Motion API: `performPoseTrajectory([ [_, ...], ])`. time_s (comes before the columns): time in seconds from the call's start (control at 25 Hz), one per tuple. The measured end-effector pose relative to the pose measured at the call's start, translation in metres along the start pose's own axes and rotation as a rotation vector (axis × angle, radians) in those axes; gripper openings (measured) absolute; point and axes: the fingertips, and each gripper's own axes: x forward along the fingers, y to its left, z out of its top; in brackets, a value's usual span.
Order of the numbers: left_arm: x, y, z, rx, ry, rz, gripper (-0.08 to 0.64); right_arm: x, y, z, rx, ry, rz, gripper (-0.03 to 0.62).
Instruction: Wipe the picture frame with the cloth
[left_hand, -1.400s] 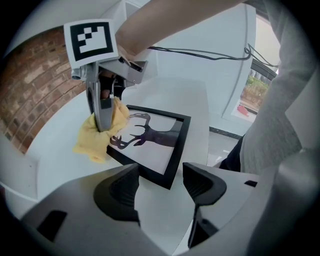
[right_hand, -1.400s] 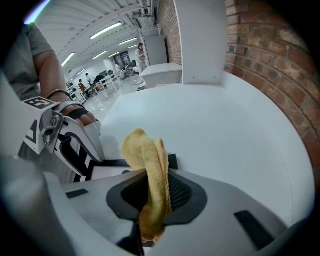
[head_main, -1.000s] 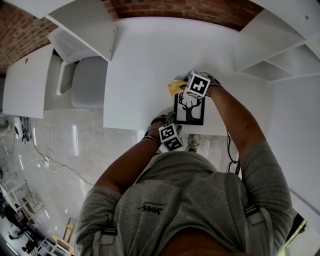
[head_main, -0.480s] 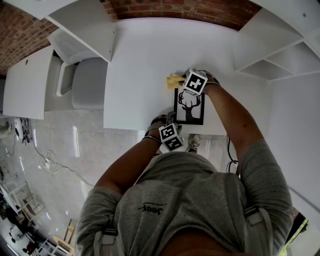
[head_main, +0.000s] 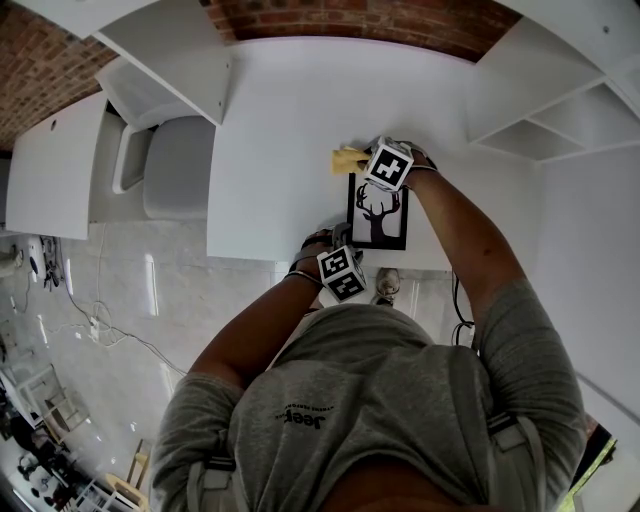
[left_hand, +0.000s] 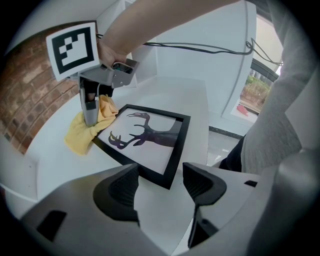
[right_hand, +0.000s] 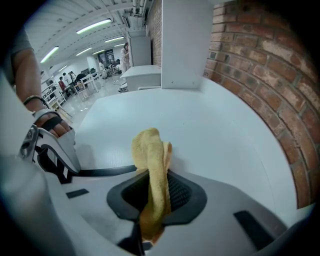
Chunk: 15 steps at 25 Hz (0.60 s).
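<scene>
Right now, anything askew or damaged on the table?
Nothing stands out. Frame lies flat, intact, on the table; cloth is clamped in the right gripper at the frame's far corner.

Red brick wall (head_main: 330, 15) behind white table (head_main: 290, 100). White shelf units (head_main: 545, 95) at head view's right, white panel (head_main: 170, 50) at its left. Grey padded seat (head_main: 180, 165) just beside table's left edge. Glossy pale tiled floor (head_main: 120, 280), loose cables (head_main: 100, 330) across it. Window (left_hand: 260, 80) with daylight on 1 side. Long ceiling strip lights (right_hand: 92, 26) over open room, more white desks (right_hand: 142, 72) farther back.
</scene>
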Motion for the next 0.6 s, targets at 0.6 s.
performPoseTrajectory([
  [0.6,-0.002,0.004,-0.001,-0.026,-0.048,-0.063,0.279,-0.055,0.010,0.019,0.102,-0.219,-0.032,0.064],
])
